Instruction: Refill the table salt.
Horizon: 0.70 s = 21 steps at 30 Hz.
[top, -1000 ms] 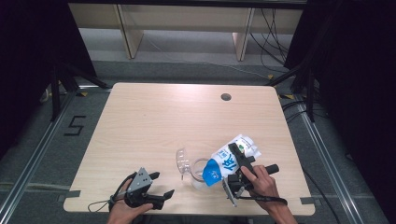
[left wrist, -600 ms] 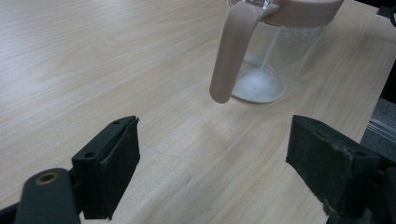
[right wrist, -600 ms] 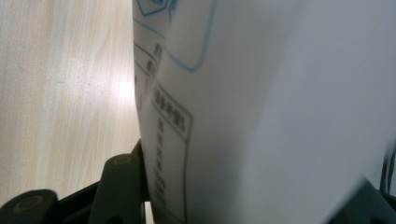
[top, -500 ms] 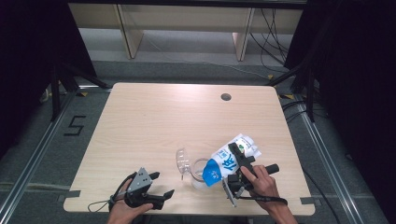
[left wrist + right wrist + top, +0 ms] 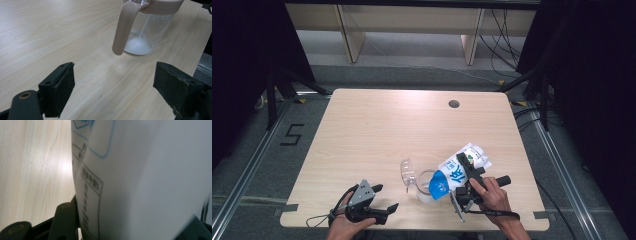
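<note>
Near table's (image 5: 377,130) front edge: right gripper (image 5: 464,172) clamped on milk carton (image 5: 457,172), tipped spout-down over clear pitcher (image 5: 426,186), evidently to pour. Left gripper (image 5: 384,197) parked beside, jaws wide apart, empty, aimed at pitcher handle (image 5: 123,27), probably for steadying.

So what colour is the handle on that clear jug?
The handle is a pale pinkish beige, matching the jug's rim; the left gripper view shows it best.

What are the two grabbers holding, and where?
The right gripper clamps the tilted white-and-blue pouch around its middle. The left gripper holds nothing.
</note>
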### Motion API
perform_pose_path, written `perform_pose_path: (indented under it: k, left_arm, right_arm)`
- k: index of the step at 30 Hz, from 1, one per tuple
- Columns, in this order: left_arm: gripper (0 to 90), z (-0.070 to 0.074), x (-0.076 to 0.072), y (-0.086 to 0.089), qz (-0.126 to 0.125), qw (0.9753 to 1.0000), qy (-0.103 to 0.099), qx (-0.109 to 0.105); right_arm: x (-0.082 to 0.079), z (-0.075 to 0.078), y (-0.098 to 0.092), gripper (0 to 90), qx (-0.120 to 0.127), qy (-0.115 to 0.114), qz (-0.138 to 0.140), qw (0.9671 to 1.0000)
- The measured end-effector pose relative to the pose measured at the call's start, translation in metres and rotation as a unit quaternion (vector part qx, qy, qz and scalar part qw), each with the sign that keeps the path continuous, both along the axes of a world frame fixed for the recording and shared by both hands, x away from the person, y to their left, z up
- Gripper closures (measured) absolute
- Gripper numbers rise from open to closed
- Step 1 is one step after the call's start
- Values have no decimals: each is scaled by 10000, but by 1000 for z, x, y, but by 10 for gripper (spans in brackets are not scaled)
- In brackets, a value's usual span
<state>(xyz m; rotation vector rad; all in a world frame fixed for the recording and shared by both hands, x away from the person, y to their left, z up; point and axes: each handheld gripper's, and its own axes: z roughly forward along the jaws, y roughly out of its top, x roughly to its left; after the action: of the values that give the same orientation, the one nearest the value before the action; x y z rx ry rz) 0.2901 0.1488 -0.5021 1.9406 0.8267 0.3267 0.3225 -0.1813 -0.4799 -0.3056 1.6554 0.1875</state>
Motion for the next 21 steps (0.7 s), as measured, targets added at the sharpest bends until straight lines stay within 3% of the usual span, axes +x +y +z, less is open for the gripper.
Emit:
perform_pose_path:
  k: [3, 4, 5, 6, 11, 15, 16, 18, 20, 21]
  left_arm:
    - [166, 0, 0, 0, -27, 10000, -12, -14]
    - [166, 0, 0, 0, -35, 10000, -18, 1]
    - [166, 0, 0, 0, -35, 10000, -18, 1]
    - [166, 0, 0, 0, -18, 10000, -7, -13]
    - [166, 0, 0, 0, -3, 10000, 4, -22]
    - [166, 0, 0, 0, -39, 10000, -22, 0]
    - [166, 0, 0, 0, -38, 10000, -21, -2]
    - [166, 0, 0, 0, -31, 10000, -20, -4]
    - [166, 0, 0, 0, -28, 10000, -12, -10]
    - [166, 0, 0, 0, -5, 10000, 0, -16]
  right_arm:
    - [-1, 1, 0, 492, -41, 89, -104, 9999]
    - [-1, 4, 1, 493, -222, 168, -158, 9995]
    - [-1, 4, 1, 493, -222, 168, -158, 9995]
    - [0, 1, 0, 493, -53, 48, -42, 10000]
    - [-1, 2, 0, 494, -119, 95, -107, 9998]
    - [-1, -1, 0, 494, -1, 47, -125, 9999]
    - [0, 1, 1, 494, -156, 16, -58, 9999]
    - [-2, 0, 1, 494, -101, 32, -171, 9998]
    - [0, 2, 1, 496, -176, -68, -18, 9998]
    - [-1, 2, 1, 497, -209, -24, -79, 9997]
